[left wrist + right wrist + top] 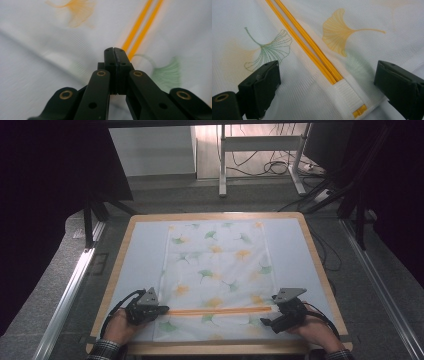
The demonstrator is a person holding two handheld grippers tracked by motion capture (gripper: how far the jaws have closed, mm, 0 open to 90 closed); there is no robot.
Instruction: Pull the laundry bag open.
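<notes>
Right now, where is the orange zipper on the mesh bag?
In the high view the orange zipper runs across the near part of the leaf-printed mesh bag, between the left gripper and the right gripper.

A wood-rimmed counter [316, 255] fills the middle of the frame. Grey floor [165, 195] lies beyond it. At upper centre stand the white legs of a desk [222, 165], with tangled cables [272, 167] beside them. Metal rails [67, 292] run down both lower sides. Both upper corners are dark.

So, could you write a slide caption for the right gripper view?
Open right claw straddling the orange zipper end of a leaf-printed mesh bag.
</notes>
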